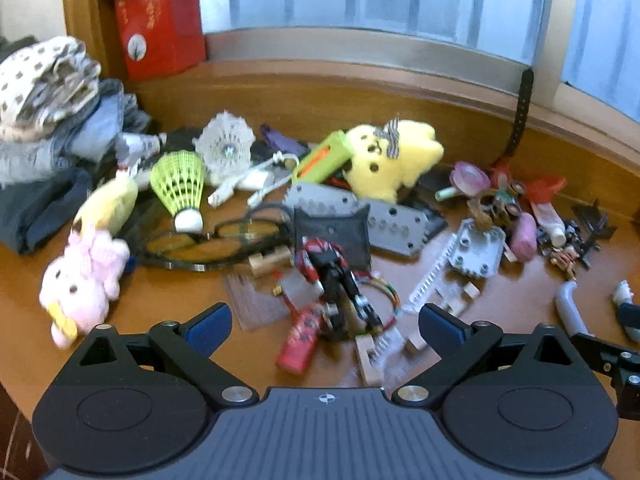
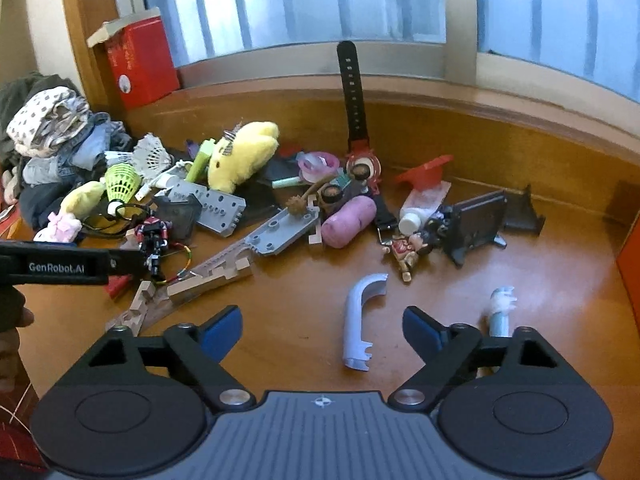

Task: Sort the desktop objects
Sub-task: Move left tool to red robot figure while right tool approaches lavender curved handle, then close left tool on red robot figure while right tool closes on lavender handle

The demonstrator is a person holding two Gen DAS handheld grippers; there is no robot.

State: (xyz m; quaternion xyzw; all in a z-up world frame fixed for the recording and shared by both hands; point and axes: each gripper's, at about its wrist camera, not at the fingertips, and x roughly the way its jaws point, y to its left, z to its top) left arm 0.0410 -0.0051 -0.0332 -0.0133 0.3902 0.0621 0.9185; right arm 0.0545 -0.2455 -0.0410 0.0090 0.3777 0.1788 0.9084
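Note:
A heap of small objects covers the wooden desk (image 2: pixel 540 280). My left gripper (image 1: pixel 325 324) is open above a red-and-black robot figure (image 1: pixel 336 276) and a red tube (image 1: pixel 299 340); nothing sits between its blue pads (image 1: pixel 210 326). My right gripper (image 2: pixel 322 330) is open over the desk, with a curved lilac plastic piece (image 2: pixel 362 316) lying between its fingers, untouched. A yellow plush (image 1: pixel 390 160) lies in the middle of the heap and a pink plush (image 1: pixel 84 280) at its left. The yellow plush (image 2: pixel 242 154) shows in the right wrist view too.
Folded clothes (image 1: pixel 48 120) pile up at the left, a red box (image 1: pixel 160 24) stands behind them. A green shuttlecock (image 1: pixel 180 188), glasses (image 1: pixel 216 240), grey perforated plates (image 1: pixel 384 216) and a pink roll (image 2: pixel 348 220) lie about. A black watch strap (image 2: pixel 354 92) leans on the back ledge. The left gripper's body (image 2: pixel 60 266) enters from the left.

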